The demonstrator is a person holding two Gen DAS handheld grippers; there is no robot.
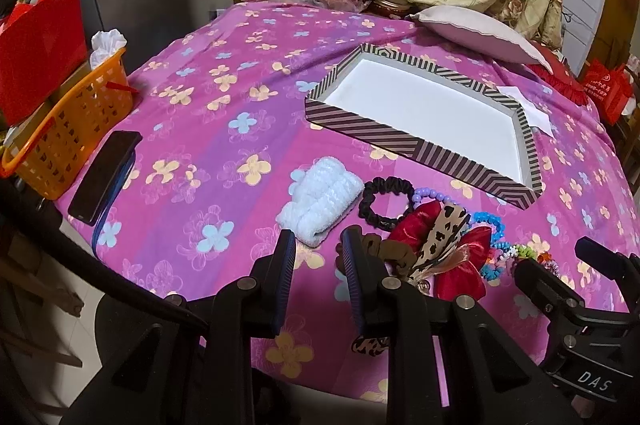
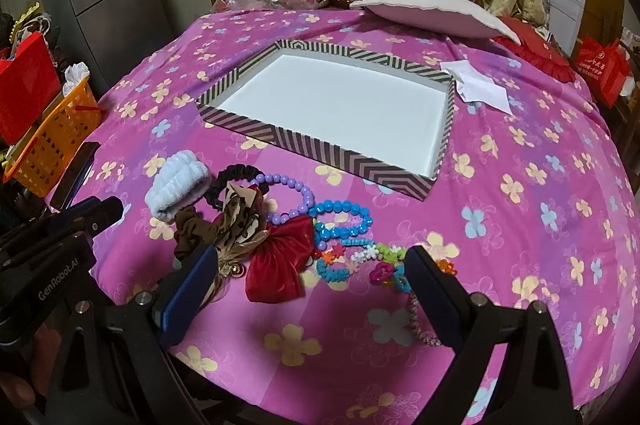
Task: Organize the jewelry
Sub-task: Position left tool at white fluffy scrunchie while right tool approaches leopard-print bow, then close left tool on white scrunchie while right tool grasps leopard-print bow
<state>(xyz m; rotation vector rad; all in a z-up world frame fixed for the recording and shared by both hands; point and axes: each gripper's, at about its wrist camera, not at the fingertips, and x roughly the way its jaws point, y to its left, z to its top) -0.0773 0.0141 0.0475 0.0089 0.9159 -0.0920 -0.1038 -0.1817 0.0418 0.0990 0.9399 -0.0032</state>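
The left hand-held gripper hovers with its jaws apart and nothing between them, over a pink flowered bedspread. Just ahead lie a white scrunchie, a black scrunchie and a red bow, near a striped tray.

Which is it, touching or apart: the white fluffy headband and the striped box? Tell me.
Apart. In the right wrist view a wide strip of pink flowered cloth lies bare between the white fluffy headband and the striped box; the left wrist view shows the same gap.
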